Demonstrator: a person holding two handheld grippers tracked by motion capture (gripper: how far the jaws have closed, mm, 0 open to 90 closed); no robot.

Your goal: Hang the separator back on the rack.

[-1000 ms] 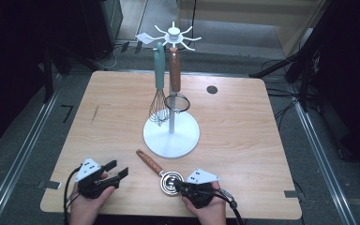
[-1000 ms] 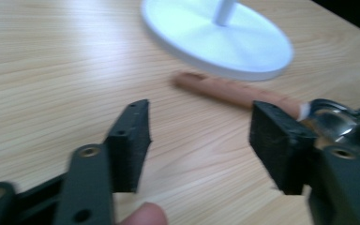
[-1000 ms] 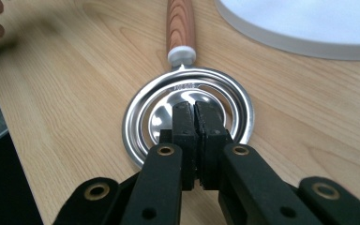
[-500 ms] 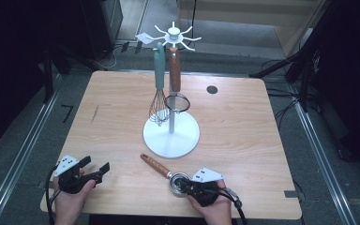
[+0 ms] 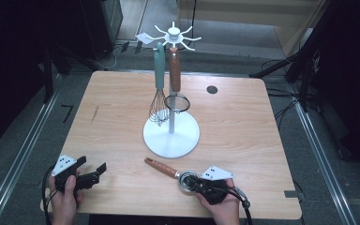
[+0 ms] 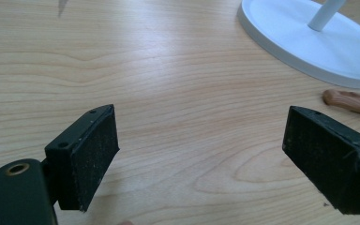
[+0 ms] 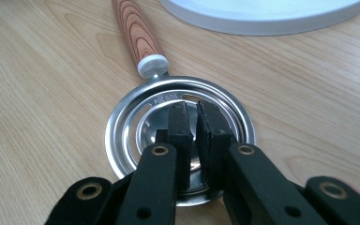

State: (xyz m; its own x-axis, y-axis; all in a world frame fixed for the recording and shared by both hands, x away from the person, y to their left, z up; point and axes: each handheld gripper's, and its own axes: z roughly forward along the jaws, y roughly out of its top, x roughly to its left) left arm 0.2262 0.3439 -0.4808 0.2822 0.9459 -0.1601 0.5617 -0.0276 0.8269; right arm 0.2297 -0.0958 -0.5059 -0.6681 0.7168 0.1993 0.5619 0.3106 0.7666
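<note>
Now the right gripper nips the egg separator's steel bowl.
Jaws nearly closed on its rim, wooden handle pointing toward the white rack; likely next is lifting to a hook. The left gripper, just opened wide, holds nothing.

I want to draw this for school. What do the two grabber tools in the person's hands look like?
Both are black. The left gripper and the right gripper each carry a grey three-cornered plate on top, dotted with small dark marks. Each has two flat, blocky black jaws with rough pads. Brass-coloured rivets sit in the right gripper's jaw arms. A black cable trails from it. No sleeves show on the forearms.
</note>
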